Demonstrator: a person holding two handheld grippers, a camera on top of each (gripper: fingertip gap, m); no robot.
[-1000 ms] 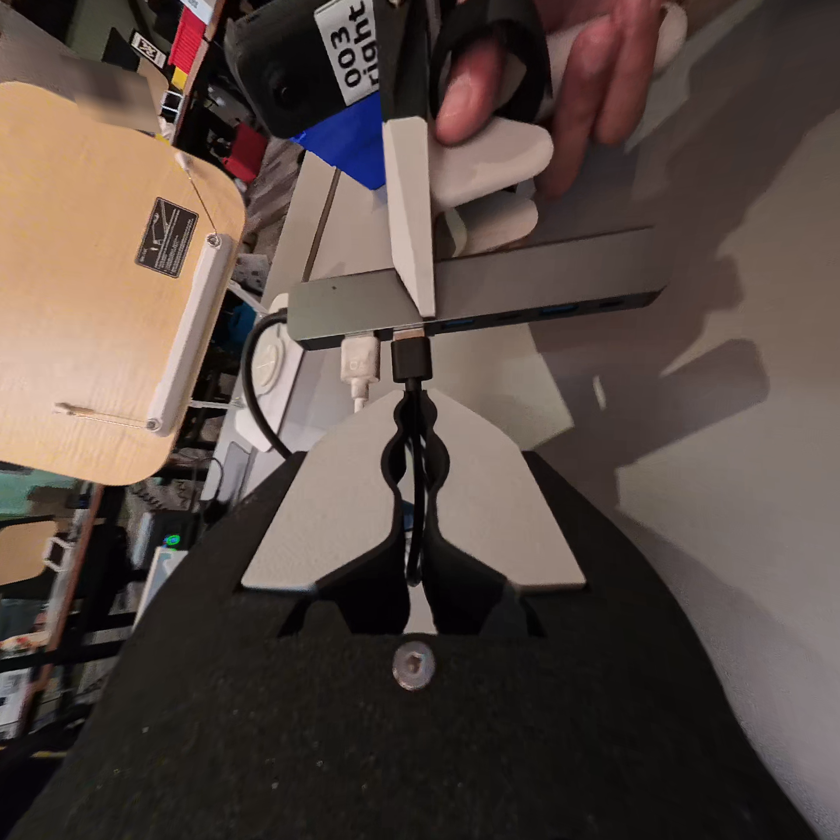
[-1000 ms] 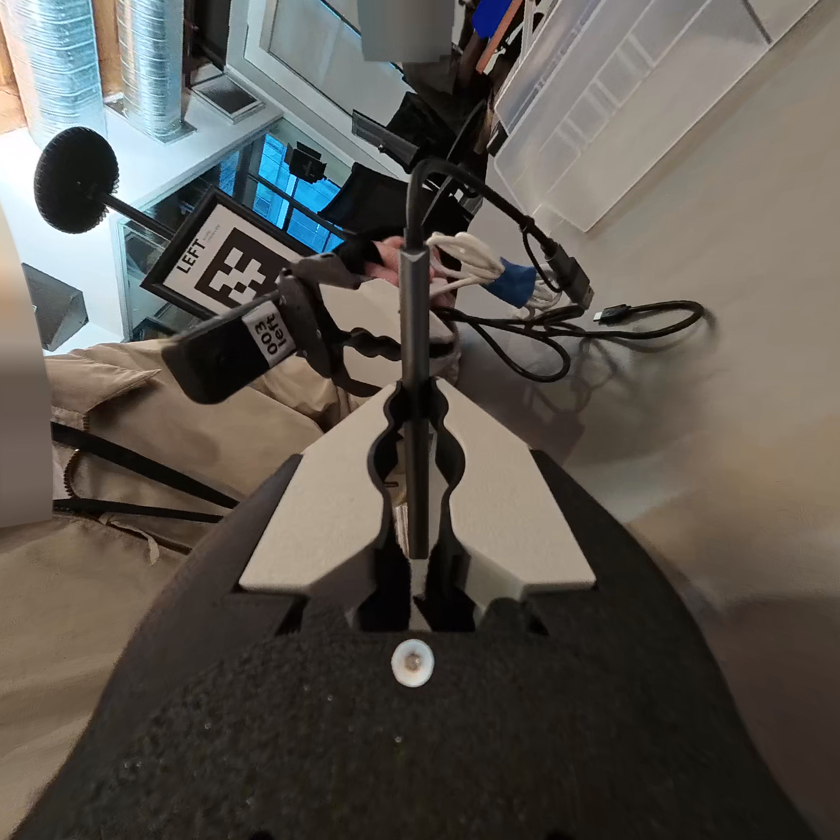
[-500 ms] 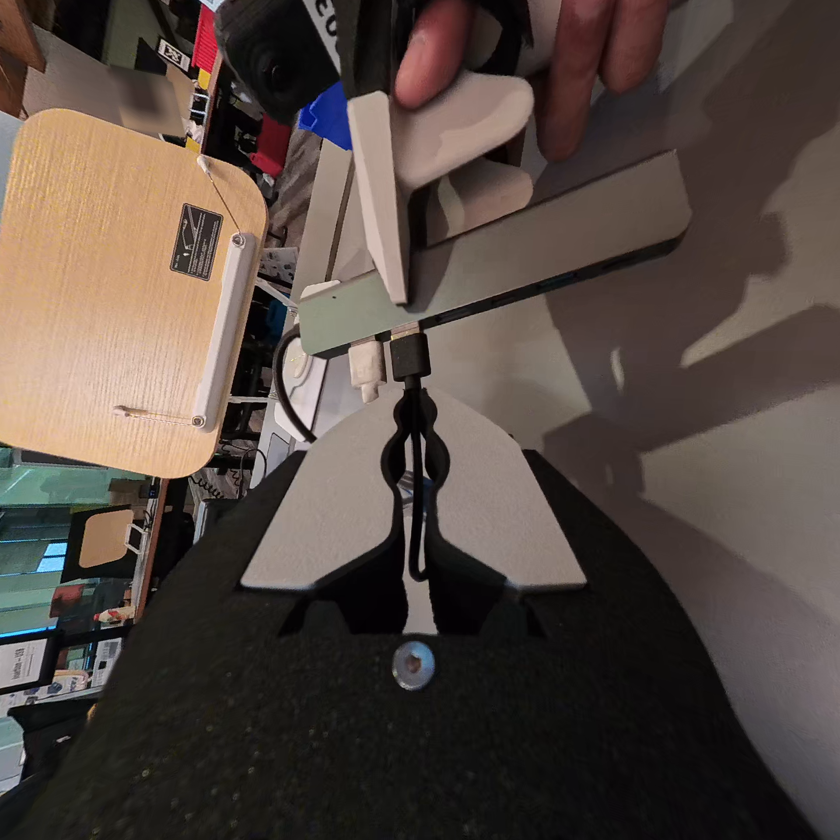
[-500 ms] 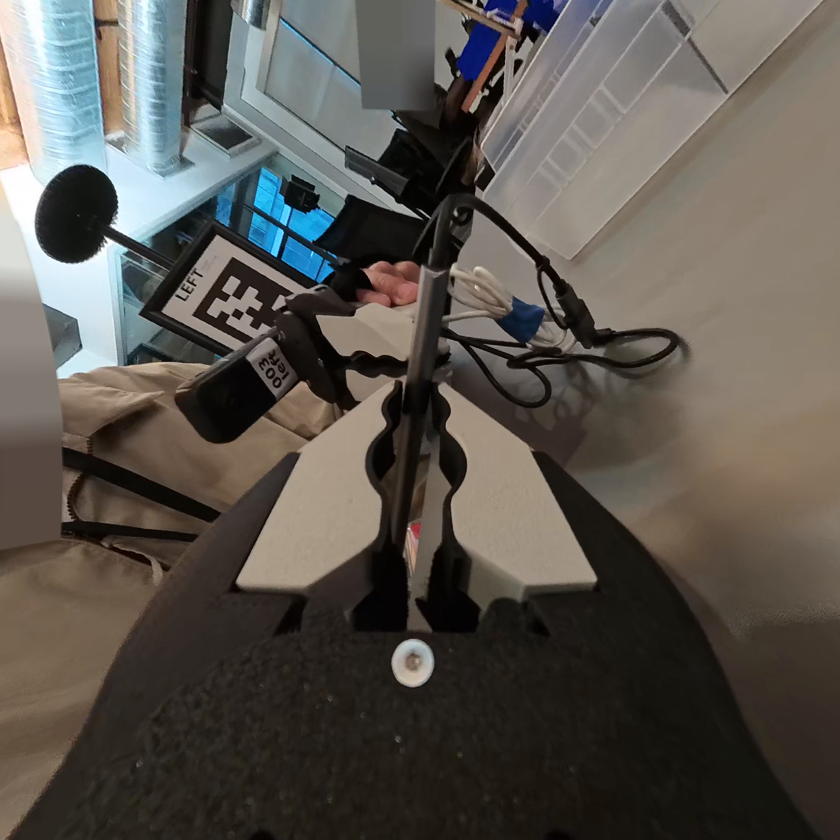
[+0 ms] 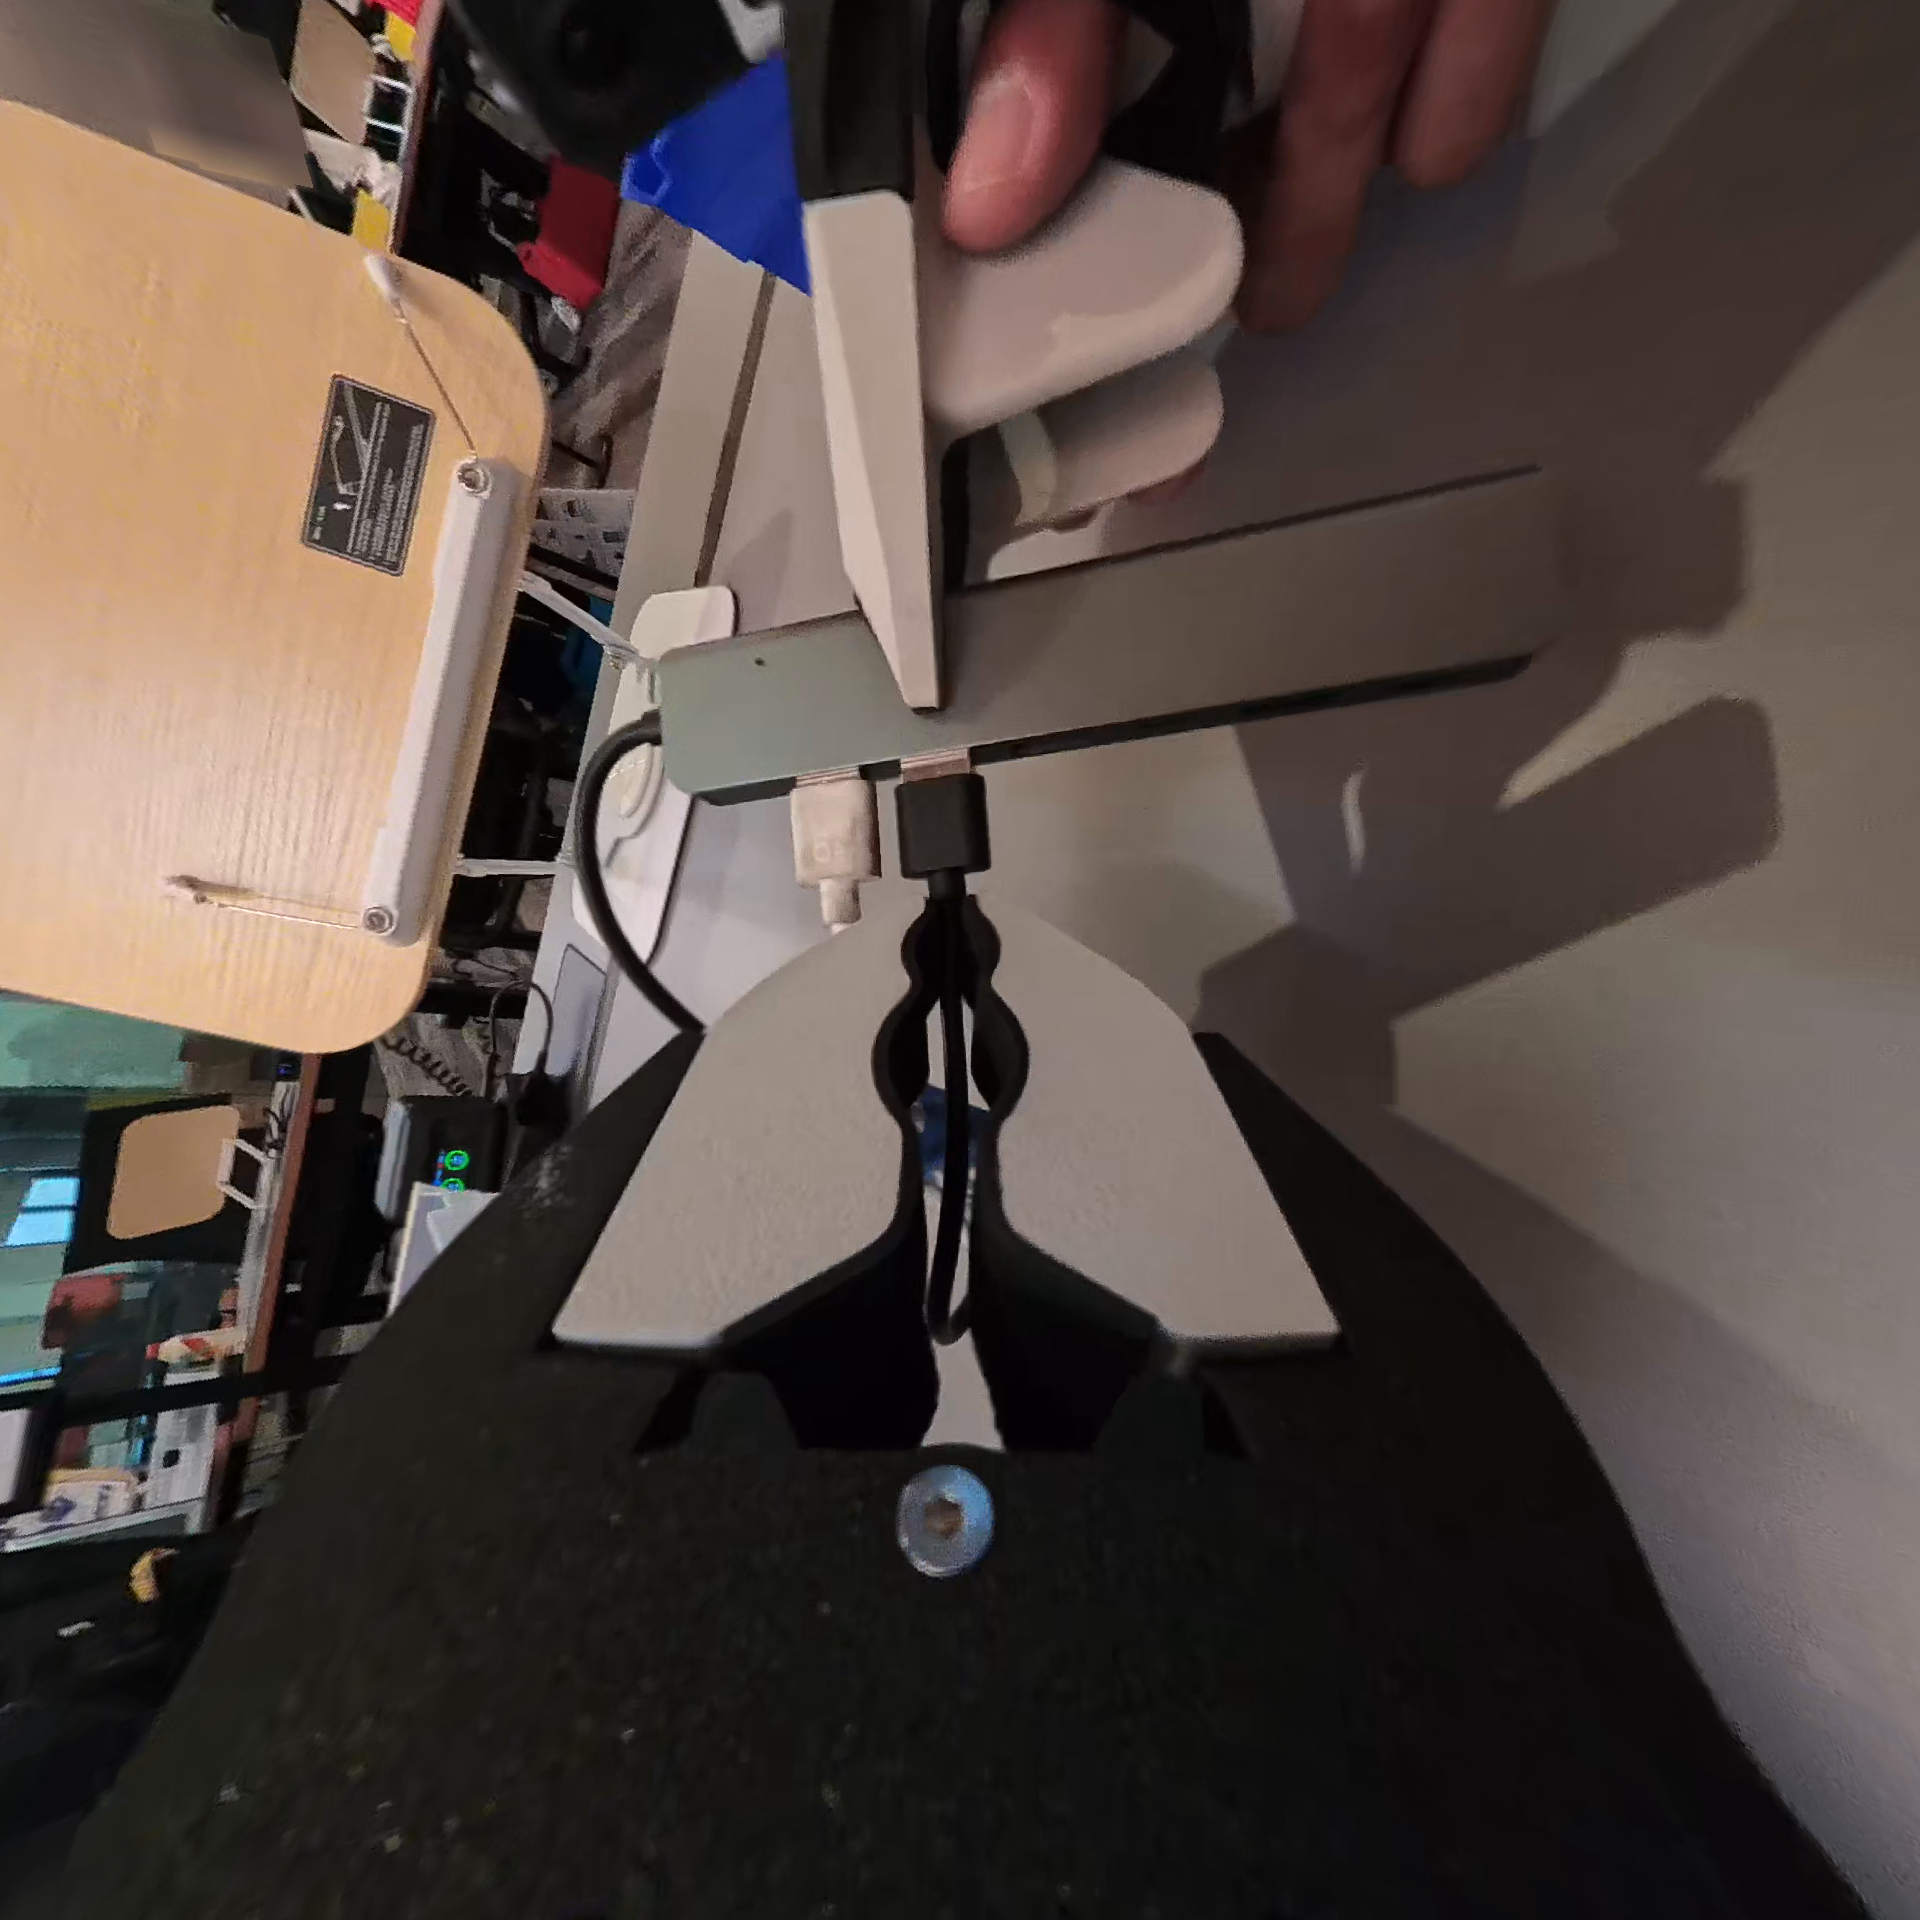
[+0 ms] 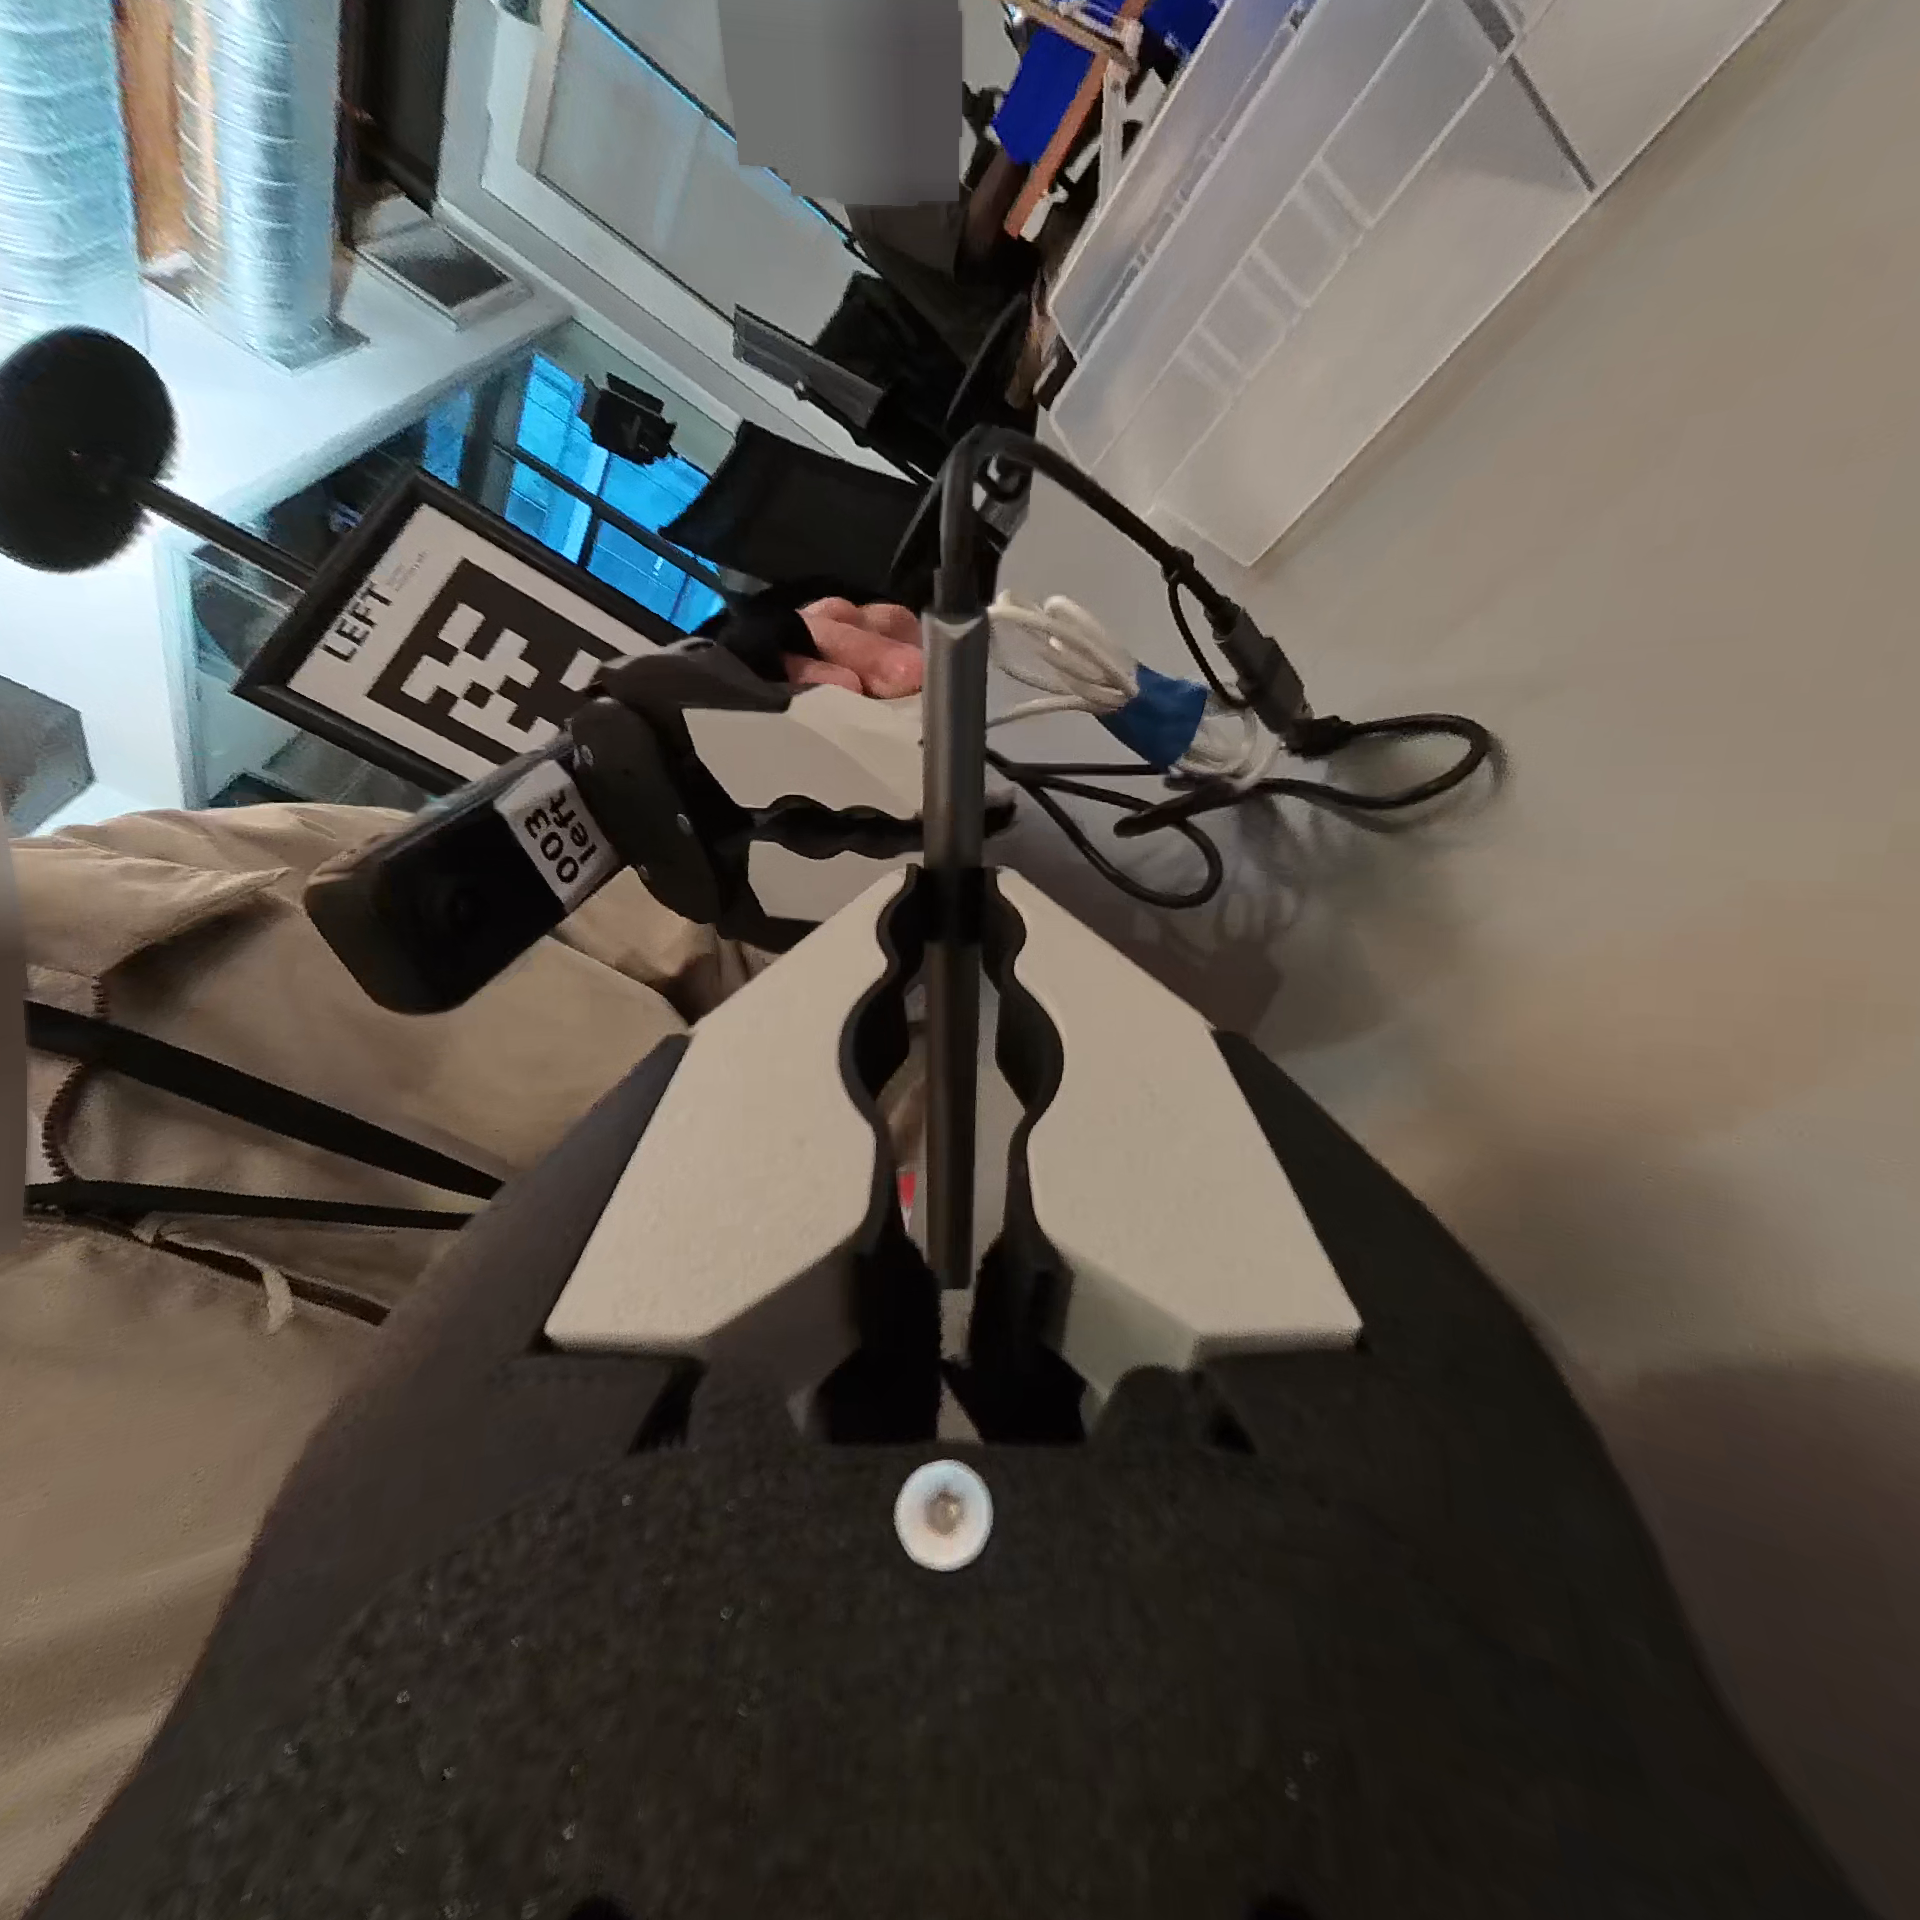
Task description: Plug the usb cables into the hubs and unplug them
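Change: hub [image 5: 1195, 665] tipped back level | black plug [image 5: 940, 826] partly in | left gripper [image 5: 951, 940] pinches black cable [image 5: 951, 1143] | right gripper [image 6: 948, 904] clamps hub; push more.

- Pale grey worktop [image 5: 1662, 1039], matte, hard shadows across it (light from one side).
- Light wood board [image 5: 208, 582] with white bar and dark sticker at left, rounded corners.
- Cluttered shelves [image 5: 145, 1351] behind, green indicator lights, red and blue bins [image 5: 717, 156] farther back.
- Clear plastic storage boxes [image 6: 1351, 270] stacked along worktop edge.
- Silver ducts [image 6: 239, 177] overhead, blue-lit windows [image 6: 582, 457].
- Framed black-and-white marker sign [image 6: 447, 634], black round stand [image 6: 73, 457] near it.
- Dark office chair [image 6: 790, 499] in back.
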